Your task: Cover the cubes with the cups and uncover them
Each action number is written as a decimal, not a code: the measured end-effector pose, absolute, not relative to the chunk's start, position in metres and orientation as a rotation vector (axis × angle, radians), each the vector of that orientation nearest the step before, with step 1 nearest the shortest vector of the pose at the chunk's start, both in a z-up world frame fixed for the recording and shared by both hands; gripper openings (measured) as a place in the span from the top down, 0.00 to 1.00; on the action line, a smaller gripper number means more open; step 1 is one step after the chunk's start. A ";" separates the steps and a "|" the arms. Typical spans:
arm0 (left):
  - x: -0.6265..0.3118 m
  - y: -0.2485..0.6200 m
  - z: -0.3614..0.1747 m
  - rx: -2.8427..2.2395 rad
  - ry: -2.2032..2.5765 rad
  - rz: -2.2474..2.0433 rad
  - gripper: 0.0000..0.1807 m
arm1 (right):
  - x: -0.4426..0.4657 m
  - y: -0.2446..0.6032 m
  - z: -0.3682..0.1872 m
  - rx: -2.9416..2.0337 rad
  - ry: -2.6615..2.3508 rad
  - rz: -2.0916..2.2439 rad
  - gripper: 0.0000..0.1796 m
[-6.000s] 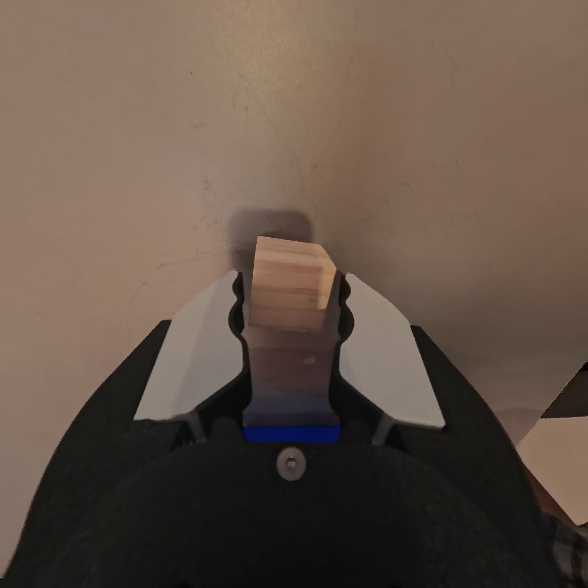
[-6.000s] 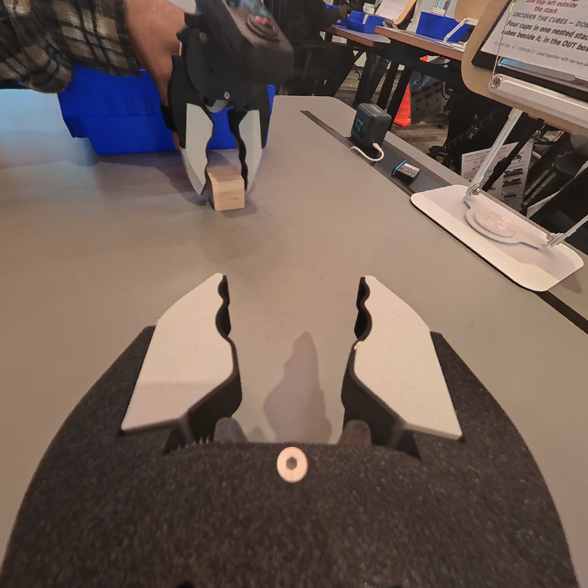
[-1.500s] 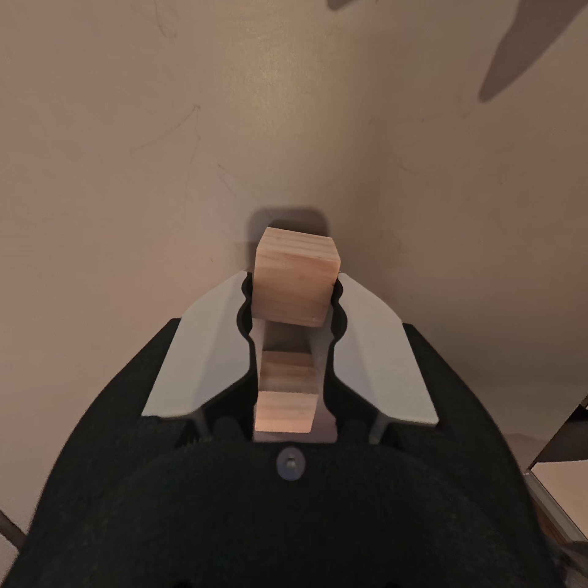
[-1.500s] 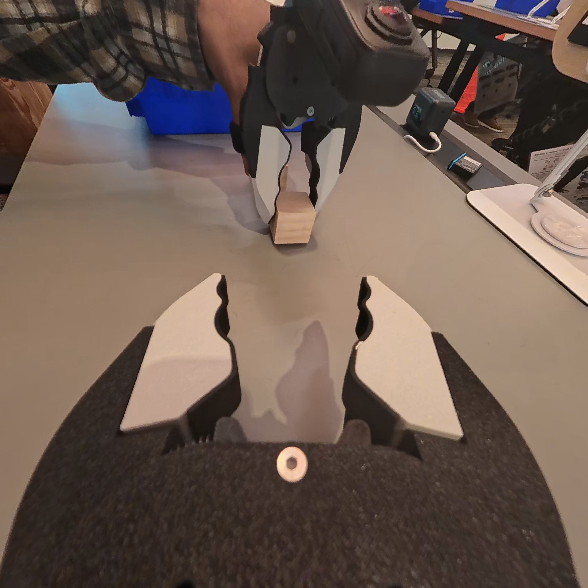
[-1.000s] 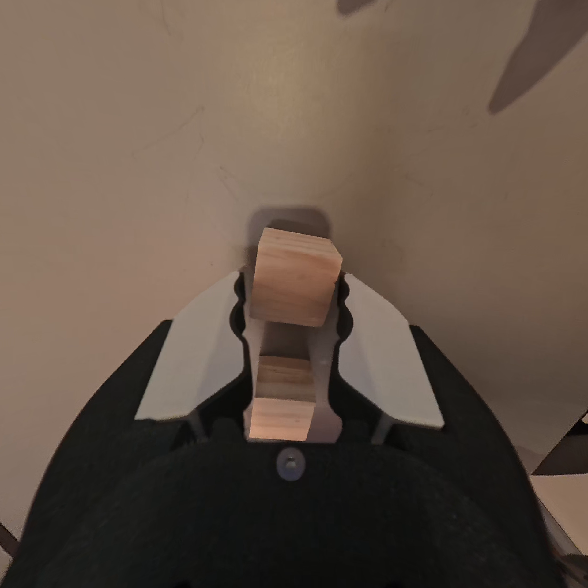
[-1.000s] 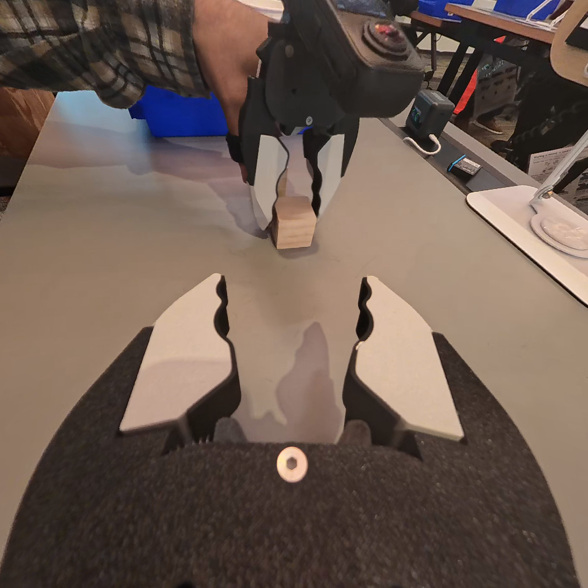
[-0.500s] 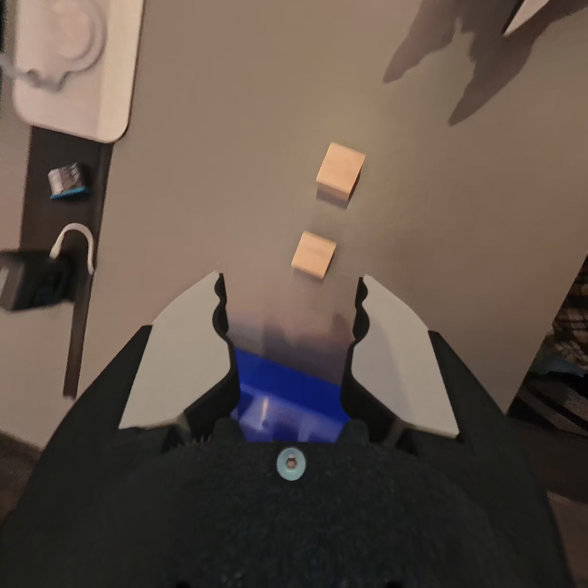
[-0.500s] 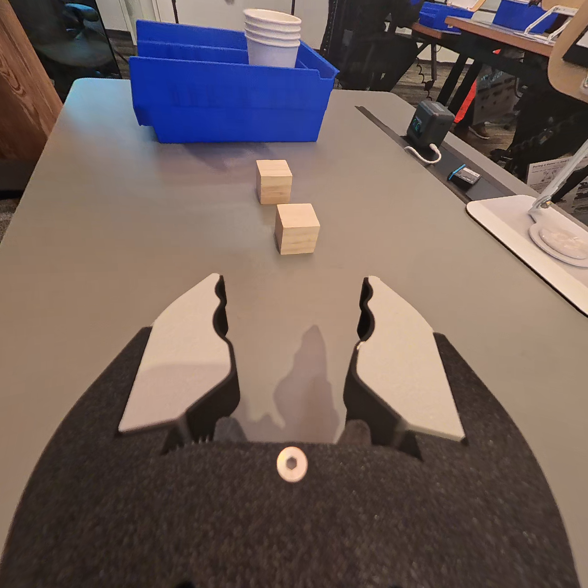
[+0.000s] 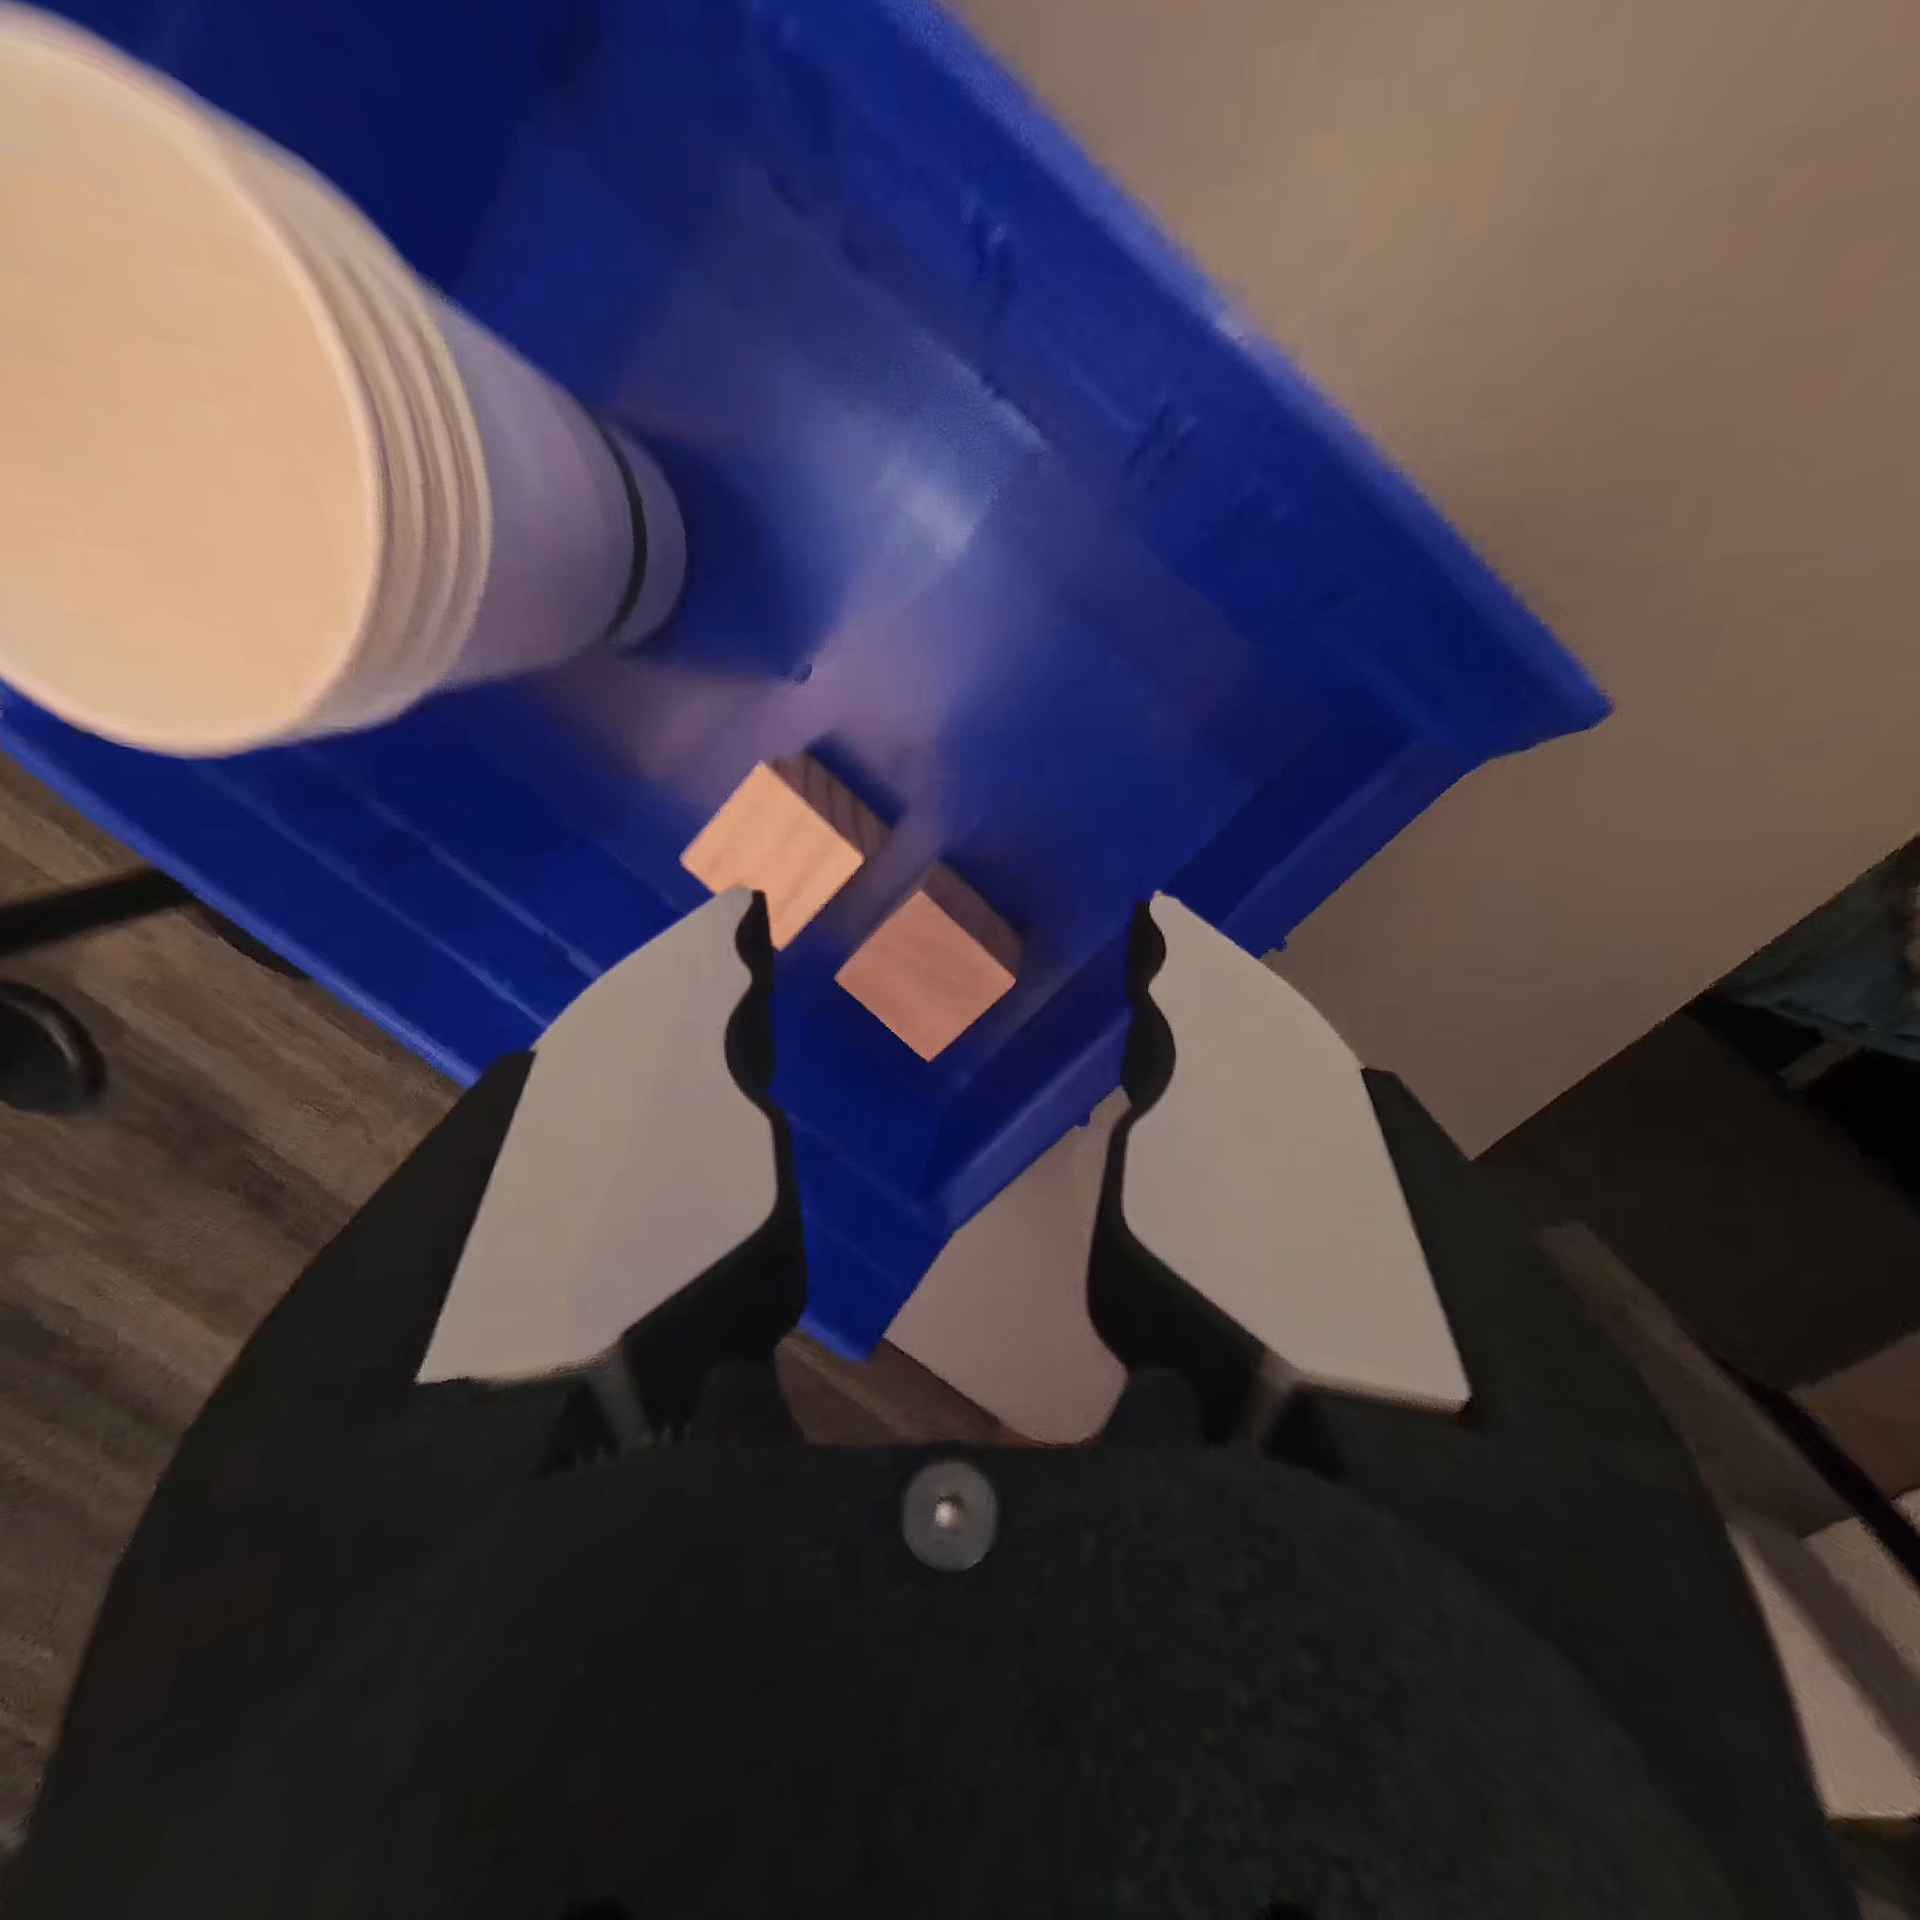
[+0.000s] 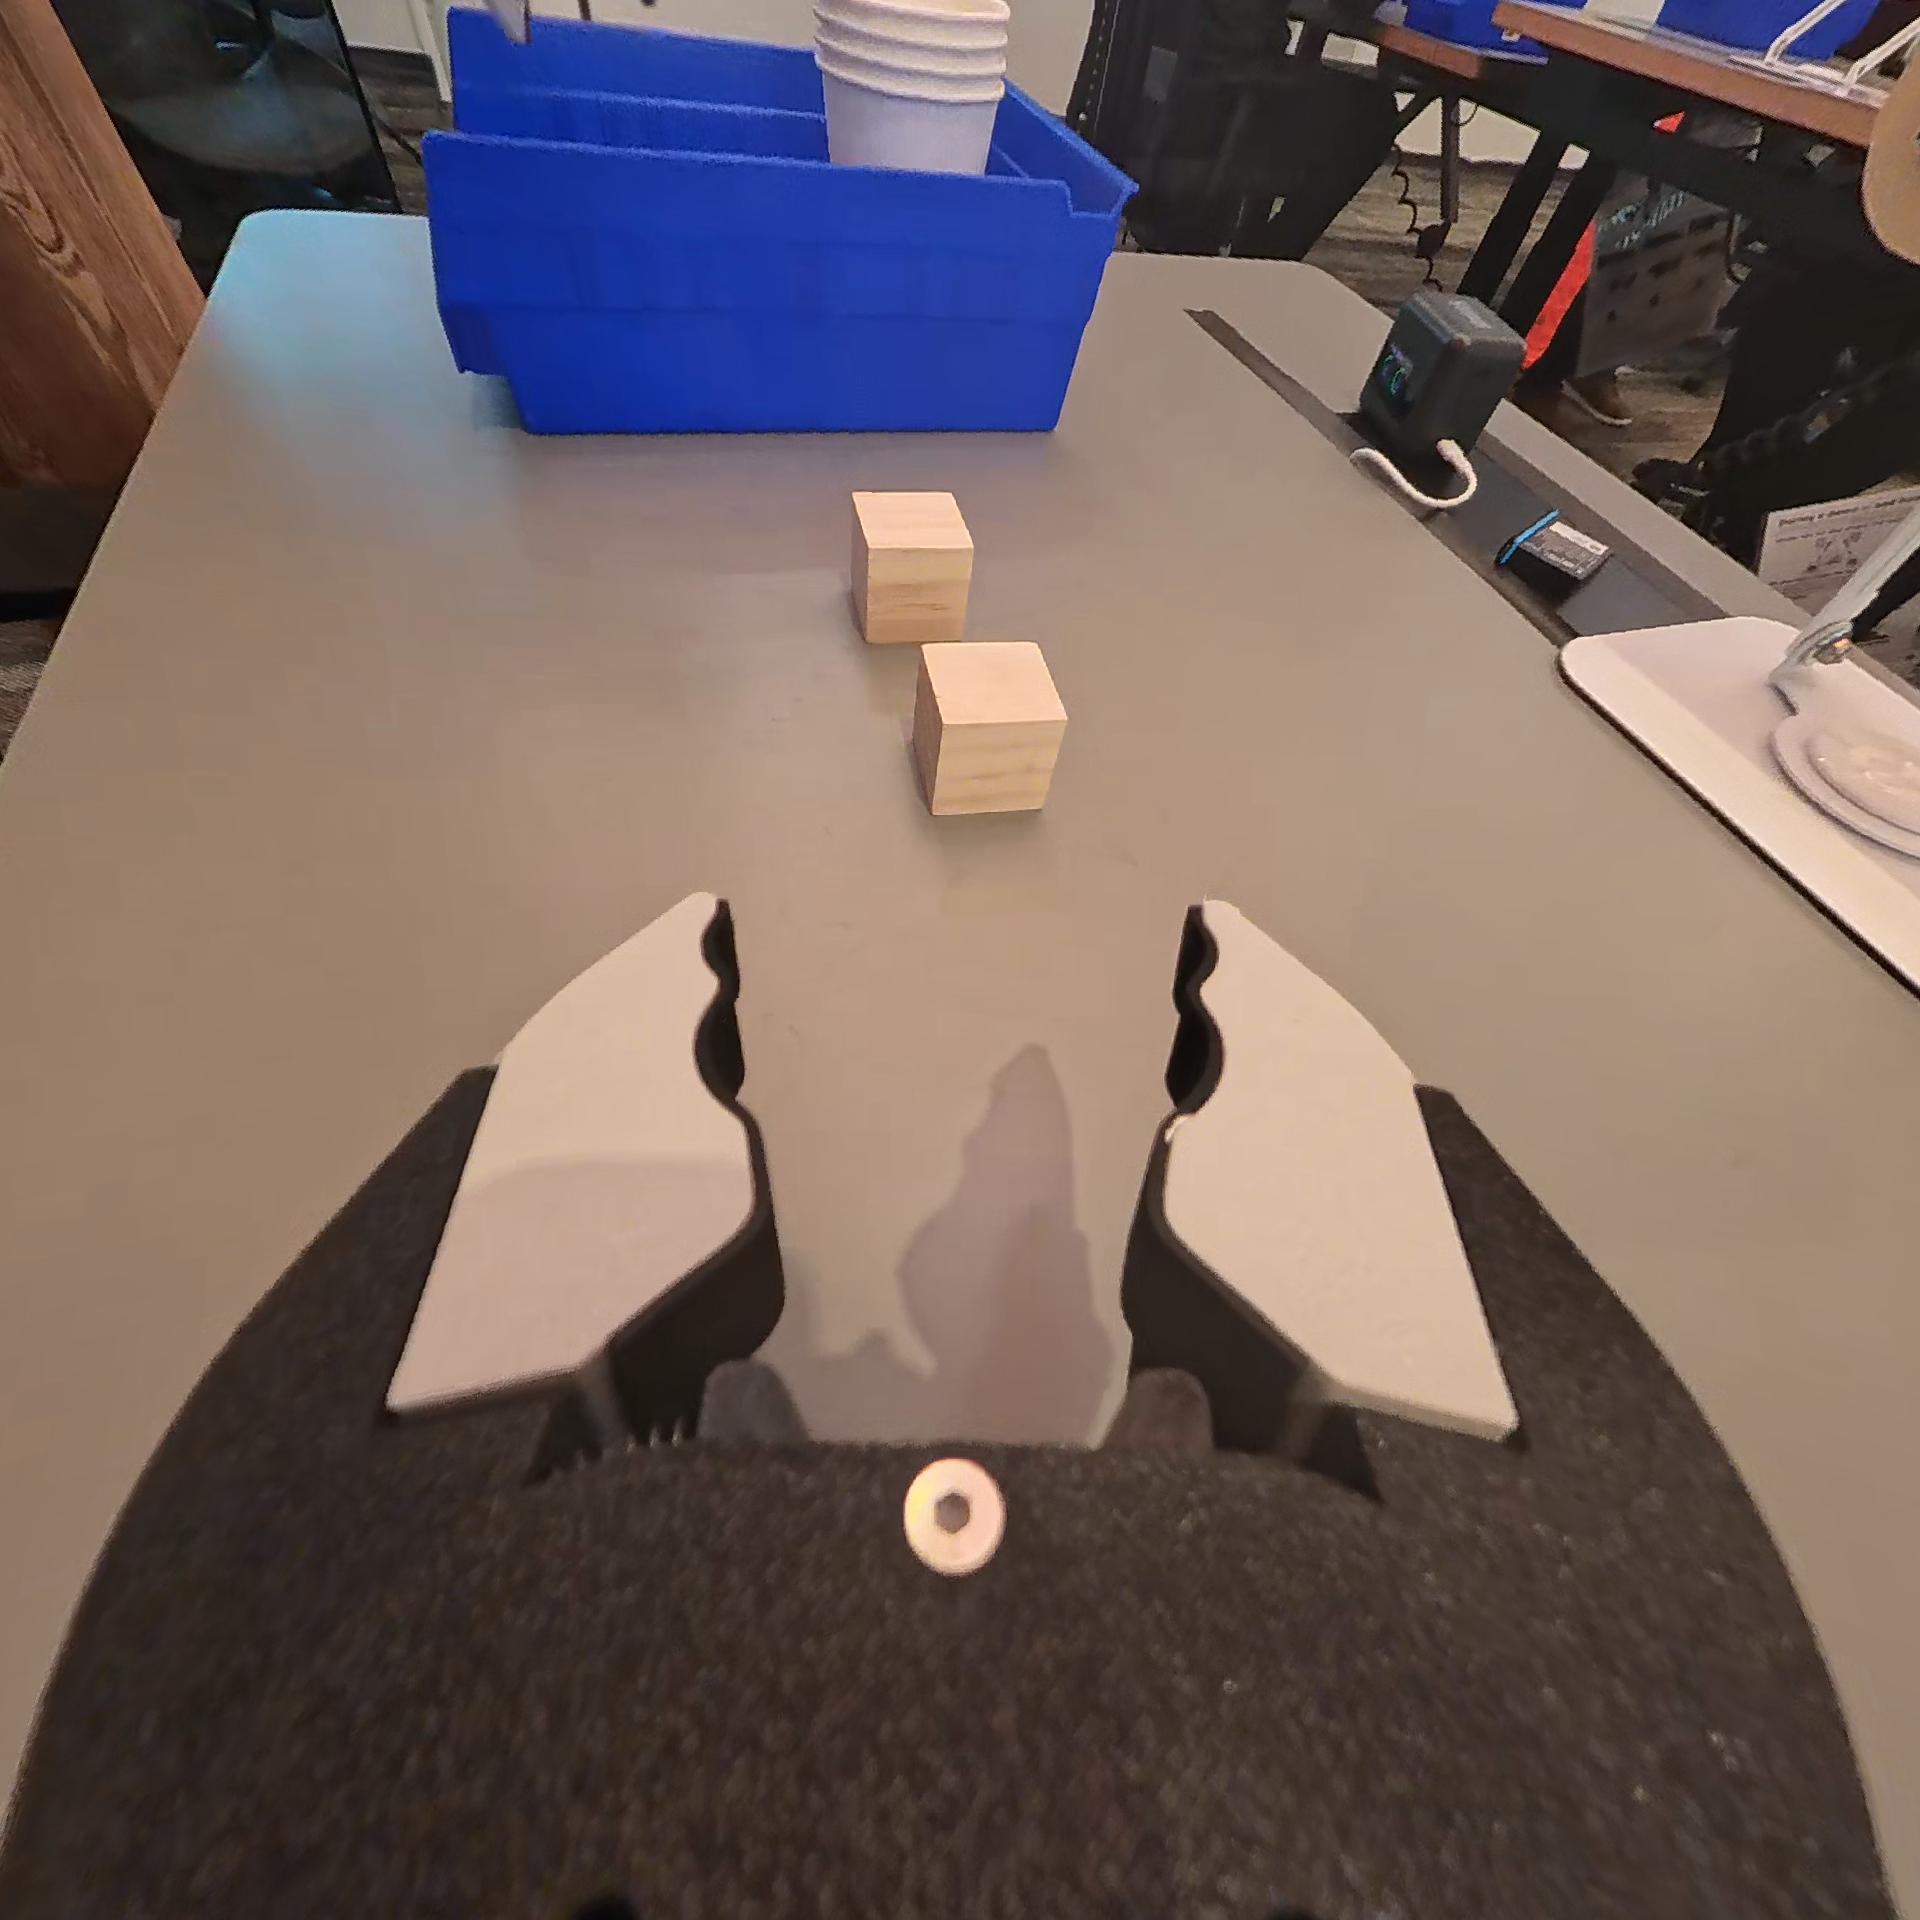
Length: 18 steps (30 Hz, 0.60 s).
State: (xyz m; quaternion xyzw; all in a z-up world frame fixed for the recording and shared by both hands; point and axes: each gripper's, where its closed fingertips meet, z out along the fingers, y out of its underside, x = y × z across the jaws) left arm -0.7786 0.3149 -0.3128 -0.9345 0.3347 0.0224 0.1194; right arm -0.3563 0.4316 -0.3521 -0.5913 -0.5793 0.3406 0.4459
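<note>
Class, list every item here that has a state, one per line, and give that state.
Left gripper: open, empty, above the bin.
Right gripper: open, empty.
Blue bin: holds cups, two cubes.
Cup stack: nested, upright.
Near cube: uncovered.
Far cube: uncovered.

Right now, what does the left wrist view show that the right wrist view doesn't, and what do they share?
Only the left wrist view looks down into the blue bin: two wooden cubes lie on its floor, under the open left gripper.

Only the right wrist view shows two more wooden cubes out on the grey table, uncovered, ahead of the open right gripper, plus a white stand base.

Both show the bin and the stack of white paper cups standing in it.
</note>
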 end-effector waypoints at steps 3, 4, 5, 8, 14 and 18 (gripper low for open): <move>-0.804 0.308 -0.329 -2.791 0.729 0.174 0.68 | -0.357 0.432 -0.356 -1.480 -1.443 0.843 0.55; -0.810 0.305 -0.333 -2.806 0.611 0.213 0.68 | -0.357 0.432 -0.357 -1.483 -1.444 0.845 0.55; -0.814 0.303 -0.336 -2.803 0.485 0.225 0.69 | -0.357 0.432 -0.357 -1.484 -1.444 0.848 0.55; -0.812 0.303 -0.332 -2.698 0.162 0.149 0.73 | -0.358 0.431 -0.358 -1.488 -1.447 0.855 0.55; -0.806 0.304 -0.335 -2.560 -0.170 -0.040 0.69 | -0.360 0.428 -0.361 -1.499 -1.462 0.871 0.55; -0.815 0.296 -0.349 -2.556 -0.334 -0.038 0.68 | -0.360 0.427 -0.359 -1.499 -1.456 0.891 0.55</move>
